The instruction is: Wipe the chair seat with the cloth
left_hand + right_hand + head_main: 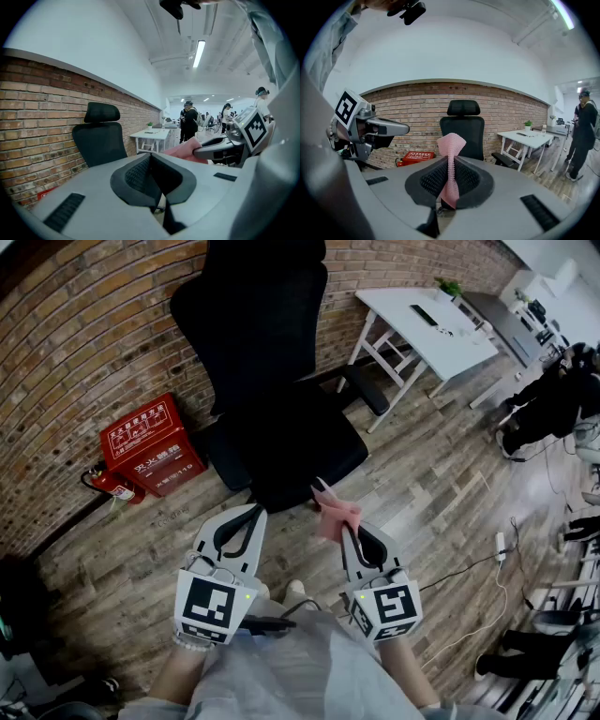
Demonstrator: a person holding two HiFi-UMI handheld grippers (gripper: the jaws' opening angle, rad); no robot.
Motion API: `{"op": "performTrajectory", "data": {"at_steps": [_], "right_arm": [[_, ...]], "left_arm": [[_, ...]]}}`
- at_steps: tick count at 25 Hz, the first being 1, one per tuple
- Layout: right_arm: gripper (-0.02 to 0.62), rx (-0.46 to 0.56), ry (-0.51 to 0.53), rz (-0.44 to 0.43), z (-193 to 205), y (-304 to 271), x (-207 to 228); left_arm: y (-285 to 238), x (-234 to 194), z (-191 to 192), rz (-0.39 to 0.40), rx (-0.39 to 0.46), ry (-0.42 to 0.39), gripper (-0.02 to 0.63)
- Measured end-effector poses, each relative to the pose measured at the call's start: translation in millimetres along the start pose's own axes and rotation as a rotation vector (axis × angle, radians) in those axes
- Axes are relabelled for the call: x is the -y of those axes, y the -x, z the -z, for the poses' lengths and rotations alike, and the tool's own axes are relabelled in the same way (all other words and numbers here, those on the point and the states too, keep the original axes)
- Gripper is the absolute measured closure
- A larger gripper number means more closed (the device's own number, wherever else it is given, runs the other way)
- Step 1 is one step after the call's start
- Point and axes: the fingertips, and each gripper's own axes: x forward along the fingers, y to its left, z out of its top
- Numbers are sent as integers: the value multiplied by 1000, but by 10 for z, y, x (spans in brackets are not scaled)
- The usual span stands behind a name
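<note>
Here we are, standing over the chair (281, 362), both tongs out in front of us. The right tongs (343, 527) are clamped tight on the cloth (336, 514), a pink strip pinched to a narrow twist, its loose end standing up past the tips. The left tongs (257, 511) are closed too, pads together with nothing between them.

The seat (300, 451) lies ahead of and below both pairs of tips. The cloth hangs in the air just short of the seat's near edge, as far as we can judge from above, so no wiping has begun. A red box (150, 444) sits by the wall, off to the left of the left tongs.

Now, how do we do this well? We'd say the approach matters most:
- Bring the right tongs down at a slant, so the loose end meets the seat first and folds flat under the tips.
- Make sure the cloth rubs the fabric, not the jaws.
- That twist gives us little wiping surface, so short overlapping strokes should serve better than one long sweep.
- Work from the backrest side toward us.

The chair looks like the swivel kind and may turn under pressure. The idle left tongs could rest on the seat's left edge to steady it.
</note>
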Motion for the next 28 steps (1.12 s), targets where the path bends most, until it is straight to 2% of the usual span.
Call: {"op": "performTrajectory", "data": {"at_steps": [10, 19, 28], "right_arm": [[543, 1, -3, -21, 47, 39, 127], [543, 28, -5, -94, 24, 74, 331], [543, 25, 21, -152, 145, 146, 554]], "left_arm": [[-70, 127, 2, -20, -6, 4, 588], [-197, 342, -80, -62, -7, 0, 588], [-286, 605, -208, -108, 42, -13, 588]]}}
